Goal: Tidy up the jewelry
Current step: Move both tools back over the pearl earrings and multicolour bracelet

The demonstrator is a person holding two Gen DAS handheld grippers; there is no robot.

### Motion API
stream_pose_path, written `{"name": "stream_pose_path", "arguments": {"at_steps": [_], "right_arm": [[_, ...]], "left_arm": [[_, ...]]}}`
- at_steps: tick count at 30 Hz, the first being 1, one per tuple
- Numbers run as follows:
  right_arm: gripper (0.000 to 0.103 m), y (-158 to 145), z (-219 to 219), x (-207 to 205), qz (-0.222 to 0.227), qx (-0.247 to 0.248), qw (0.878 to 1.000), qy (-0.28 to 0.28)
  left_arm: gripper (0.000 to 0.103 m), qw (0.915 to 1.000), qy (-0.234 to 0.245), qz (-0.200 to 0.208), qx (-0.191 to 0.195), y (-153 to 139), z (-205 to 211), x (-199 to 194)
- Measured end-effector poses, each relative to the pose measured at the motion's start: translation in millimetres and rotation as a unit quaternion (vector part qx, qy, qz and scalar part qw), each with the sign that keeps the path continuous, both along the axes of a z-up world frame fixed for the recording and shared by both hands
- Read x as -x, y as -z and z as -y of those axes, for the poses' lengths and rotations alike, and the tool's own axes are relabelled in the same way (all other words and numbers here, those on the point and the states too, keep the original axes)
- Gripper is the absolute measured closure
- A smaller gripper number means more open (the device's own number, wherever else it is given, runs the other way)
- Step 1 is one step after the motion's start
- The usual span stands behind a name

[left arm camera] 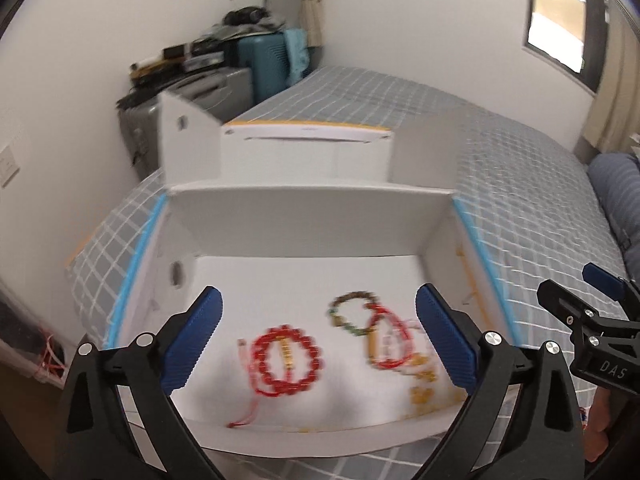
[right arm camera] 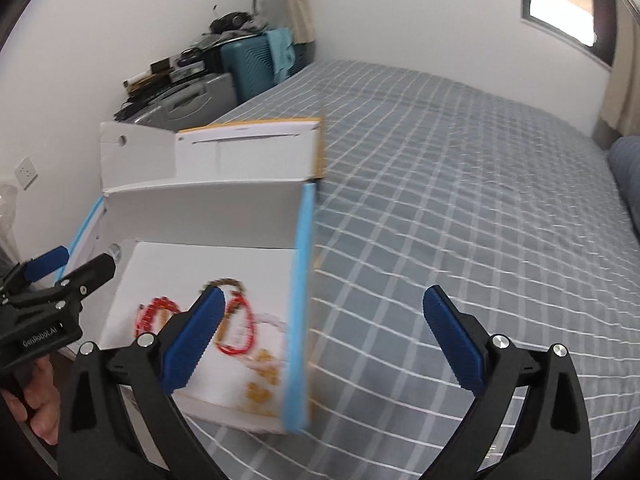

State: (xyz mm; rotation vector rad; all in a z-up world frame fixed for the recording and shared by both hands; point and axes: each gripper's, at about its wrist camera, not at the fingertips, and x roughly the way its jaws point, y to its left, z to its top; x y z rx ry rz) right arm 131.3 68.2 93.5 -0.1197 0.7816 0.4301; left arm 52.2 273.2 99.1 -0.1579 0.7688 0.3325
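Observation:
An open white box (left arm camera: pixel 312 220) sits on the bed. Inside lie a red bead bracelet (left arm camera: pixel 286 360), a brown-green bead bracelet (left arm camera: pixel 352 314), a thin red bracelet (left arm camera: pixel 390 338) and a yellow bead piece (left arm camera: pixel 420 384). My left gripper (left arm camera: pixel 320 340) is open and empty, just above the box with the red bead bracelet between its fingers. My right gripper (right arm camera: pixel 324 340) is open and empty, over the box's right wall (right arm camera: pixel 298 320) and the bedspread. The jewelry shows blurred in the right wrist view (right arm camera: pixel 236 332).
A second white box with an orange edge (left arm camera: pixel 304 148) stands behind the first. The grey checked bed (right arm camera: pixel 460 200) spreads to the right. A teal suitcase (right arm camera: pixel 248 68) and a cluttered stack sit at the far wall. A pillow (right arm camera: pixel 628 176) lies at the right edge.

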Motion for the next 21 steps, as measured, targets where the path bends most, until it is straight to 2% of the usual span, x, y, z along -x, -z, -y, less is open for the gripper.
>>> {"name": "stream_pose_path", "arguments": {"at_steps": [6,10,15,21], "right_arm": [[0.008,-6.7,76.3,3.5,0.005,-0.001,0.998,0.055],[0.008,-1.0,126.5,9.4,-0.001,0.007,0.996,0.085],[0.008,14.0,181.2,22.0,-0.011,0.022,0.992,0.124],[0.008,35.0,234.3,40.4,-0.032,0.023,0.985,0.168]], "left_arm": [[0.006,0.9981,0.059,0.016,0.010,-4.7,66.6,-16.7],[0.006,0.9943,0.103,0.019,0.020,-2.1,112.1,-25.2],[0.006,0.9862,0.164,0.014,0.019,7.4,175.6,-34.4],[0.006,0.9753,0.220,0.002,0.016,24.2,233.1,-41.3]]}}
